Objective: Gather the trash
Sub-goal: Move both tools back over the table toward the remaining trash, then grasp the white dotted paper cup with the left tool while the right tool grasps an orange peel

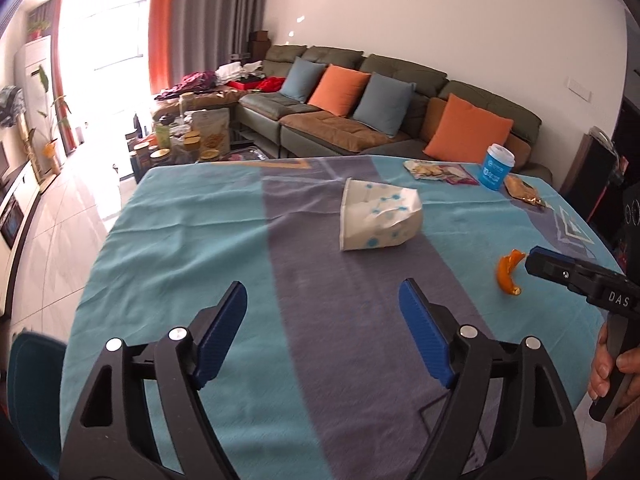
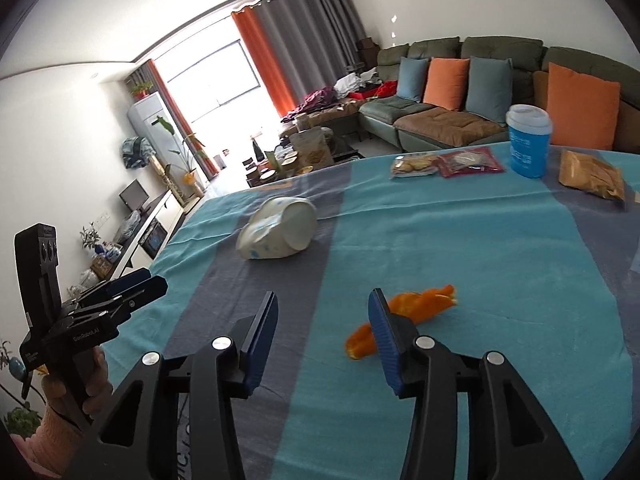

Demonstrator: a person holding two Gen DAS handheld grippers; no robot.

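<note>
Cup: crushed paper cup (image 1: pixel 380 216) lies on its side mid-worktop (image 1: pixel 168 248)
Peel: orange peel (image 2: pixel 400 320) just beside right hand-held gripper (image 2: pixel 323 322); jaws spread, empty
Left hand-held gripper (image 1: pixel 322 308): spread wide, empty

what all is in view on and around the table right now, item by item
crushed paper cup: one, white with blue dots, on its side mid-table
orange peel: one, orange, on the cloth by the right gripper's right finger, partly hidden by it
lidded cup: one, blue with white lid, upright at the far edge
snack packets: two, one clear with biscuits and one dark red, flat beside the lidded cup
brown packet: one, golden brown, flat, on the lidded cup's other side
tablecloth: one, teal and grey-purple bands, covering the table
sofa: one, green, with orange and blue cushions, behind the table
left gripper: one, black with blue pads, open, empty
right gripper: one, same make, open, empty
</note>
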